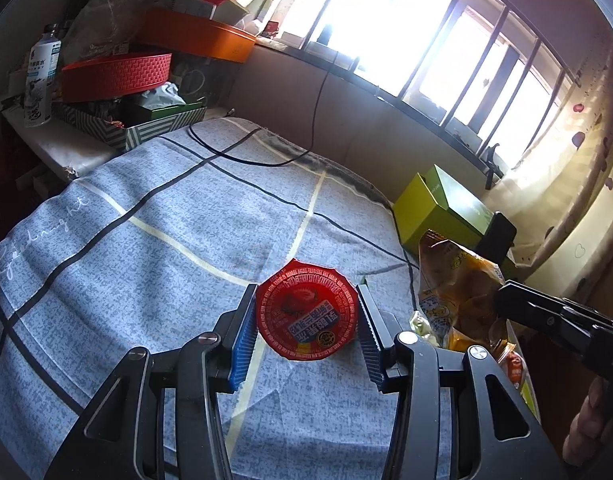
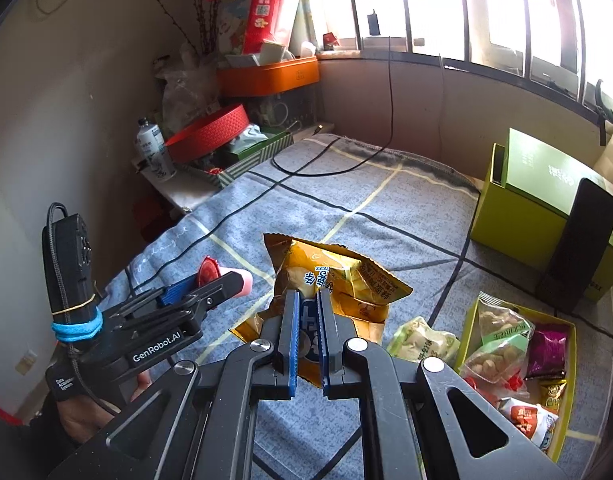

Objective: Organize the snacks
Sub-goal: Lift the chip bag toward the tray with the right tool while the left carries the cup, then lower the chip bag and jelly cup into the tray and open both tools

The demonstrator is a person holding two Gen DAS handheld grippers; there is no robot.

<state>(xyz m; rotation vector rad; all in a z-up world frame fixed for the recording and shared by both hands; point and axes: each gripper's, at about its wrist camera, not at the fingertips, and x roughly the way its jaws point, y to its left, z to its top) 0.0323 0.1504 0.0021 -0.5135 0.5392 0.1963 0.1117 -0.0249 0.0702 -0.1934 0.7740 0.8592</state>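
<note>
My left gripper (image 1: 306, 320) is shut on a small pink cup with a red foil lid (image 1: 306, 314) and holds it above the blue checked cloth (image 1: 146, 220); the cup also shows in the right wrist view (image 2: 222, 274). My right gripper (image 2: 306, 320) is shut on the lower edge of a yellow snack bag (image 2: 338, 276), lifted off the cloth; the bag also shows in the left wrist view (image 1: 462, 288). A shallow yellow-green tray (image 2: 568, 408) at the right holds several small snack packets. A pale green packet (image 2: 422, 340) lies beside it.
A green box (image 2: 518, 216) with a dark speaker (image 2: 578, 240) leaning on it stands at the right. A black cable (image 2: 326, 164) runs across the cloth. At the far left are a red round tin (image 2: 210, 132), an orange box (image 2: 266, 76) and a water bottle (image 2: 154, 152).
</note>
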